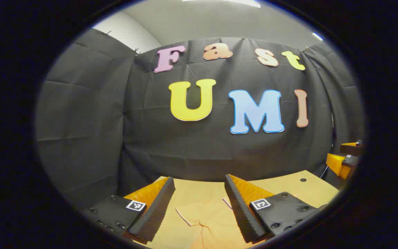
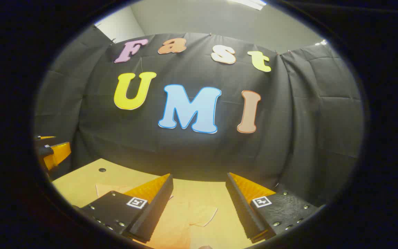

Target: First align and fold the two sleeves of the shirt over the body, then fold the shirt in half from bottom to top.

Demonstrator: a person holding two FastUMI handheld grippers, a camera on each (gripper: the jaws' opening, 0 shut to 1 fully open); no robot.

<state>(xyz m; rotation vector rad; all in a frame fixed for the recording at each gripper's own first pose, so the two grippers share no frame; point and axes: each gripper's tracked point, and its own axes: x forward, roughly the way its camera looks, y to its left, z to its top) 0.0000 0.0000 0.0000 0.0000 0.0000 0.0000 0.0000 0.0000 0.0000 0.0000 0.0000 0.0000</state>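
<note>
Left gripper view: the shirt (image 1: 212, 221) lies on the table (image 1: 288, 185) at the 6 o'clock position of the view, low between the two fingers of the left gripper (image 1: 199, 207). Its cloth is close in colour to the tabletop. One sleeve (image 1: 190, 215) points toward 9 o'clock, with a thin dark edge line along its hem. The fabric shows creases near the bottom edge of the view. The left gripper stands open, fingers wide apart, with no cloth between them and no contact with the shirt visible. The fingers hang above the table, pointing toward 12 o'clock at the wall (image 1: 199, 145).

At 3 o'clock in this view, part of the right gripper (image 1: 344, 159) shows at the far edge, beyond the table corner. A small dark hole (image 1: 303, 180) sits in the tabletop toward 2 o'clock of the shirt.

Right gripper view: the shirt (image 2: 185, 221) again lies at 6 o'clock on the table (image 2: 81, 183), between and below the fingers of the right gripper (image 2: 199, 204). A sleeve (image 2: 204, 215) extends toward 3 o'clock, and another part of the cloth (image 2: 107, 189) shows toward 9 o'clock behind the near finger. The right gripper is open, fingers wide apart, holding nothing. The left gripper (image 2: 52, 154) shows at 9 o'clock.
</note>
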